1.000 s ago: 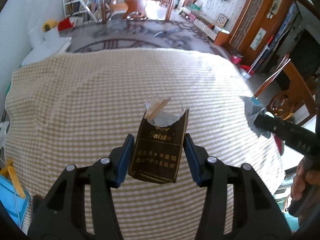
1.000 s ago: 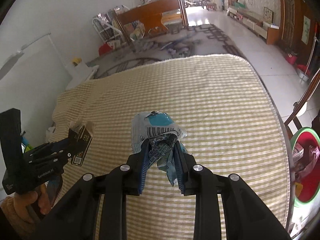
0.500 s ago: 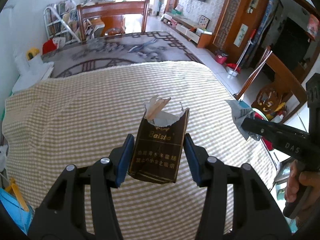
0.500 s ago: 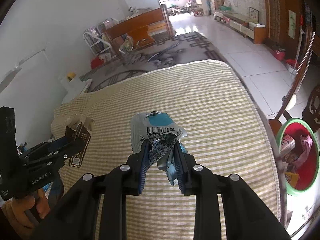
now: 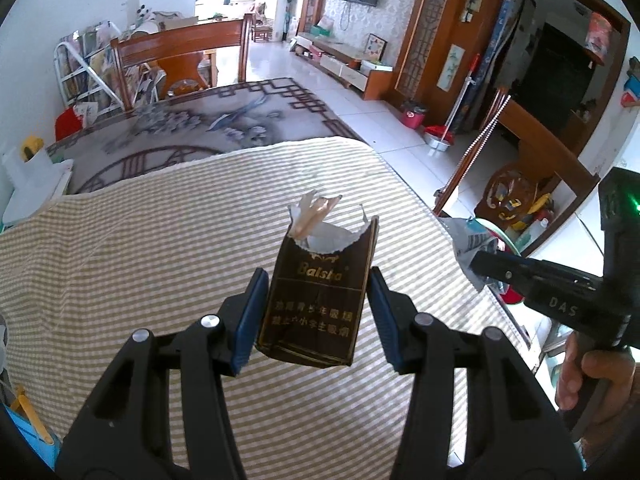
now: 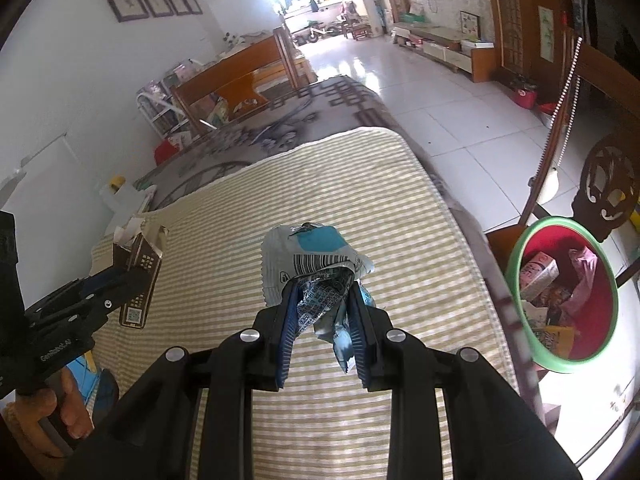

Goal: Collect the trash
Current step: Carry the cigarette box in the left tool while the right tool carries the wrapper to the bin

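My left gripper (image 5: 316, 312) is shut on a torn brown cigarette pack (image 5: 320, 292) and holds it above the striped tablecloth (image 5: 140, 248). The pack also shows in the right wrist view (image 6: 140, 276), at the left. My right gripper (image 6: 322, 320) is shut on a crumpled white and blue wrapper (image 6: 312, 264), held above the table near its right edge. The wrapper shows at the right of the left wrist view (image 5: 472, 244). A red trash bin with a green rim (image 6: 612, 308) stands on the floor to the right and holds several pieces of trash.
A wooden chair (image 6: 600, 184) stands behind the bin. A patterned rug (image 5: 192, 128) and a wooden bench (image 5: 180, 60) lie beyond the table. The table's right edge (image 6: 492, 292) runs close to the bin.
Both grippers have moved to the right with their loads. The bin has come fully into the right wrist view. Both grips are unchanged.
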